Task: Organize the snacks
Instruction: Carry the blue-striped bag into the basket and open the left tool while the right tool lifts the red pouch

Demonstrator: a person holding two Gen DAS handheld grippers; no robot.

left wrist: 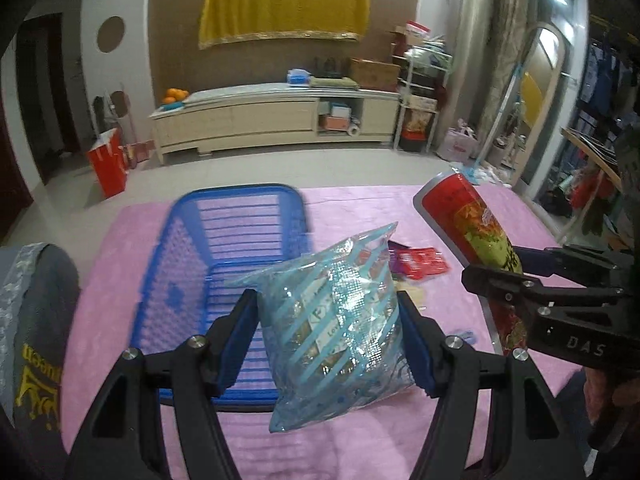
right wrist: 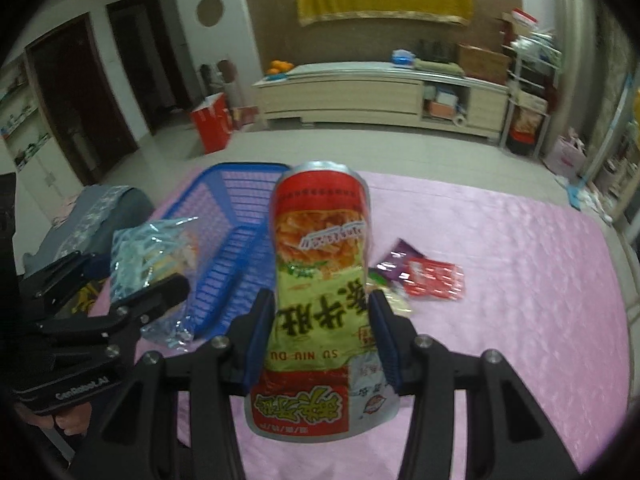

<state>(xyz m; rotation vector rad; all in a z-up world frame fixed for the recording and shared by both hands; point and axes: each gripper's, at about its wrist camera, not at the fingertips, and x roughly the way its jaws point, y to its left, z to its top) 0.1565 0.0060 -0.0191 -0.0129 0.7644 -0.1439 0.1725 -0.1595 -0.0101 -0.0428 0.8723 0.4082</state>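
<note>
The left gripper (left wrist: 328, 332) is clamped on a blue-striped clear snack bag (left wrist: 336, 320), held over the near end of the blue basket (left wrist: 224, 236). The right gripper (right wrist: 320, 336) squeezes a tall red-and-green snack pouch (right wrist: 320, 280) above the pink tablecloth (right wrist: 520, 280), with small packets (right wrist: 432, 278) lying just beyond.

Left gripper (left wrist: 328, 340) clamps a clear blue-striped snack bag (left wrist: 336, 320) by both sides, bag held clear of the pink cloth (left wrist: 360, 208) and partly over the near end of the blue plastic basket (left wrist: 224, 248). At right, the right gripper (left wrist: 516, 276) pinches a tall red-and-green snack pouch (left wrist: 468, 220), tilted. Small red and purple packets (left wrist: 418, 262) lie on the cloth between.
</note>
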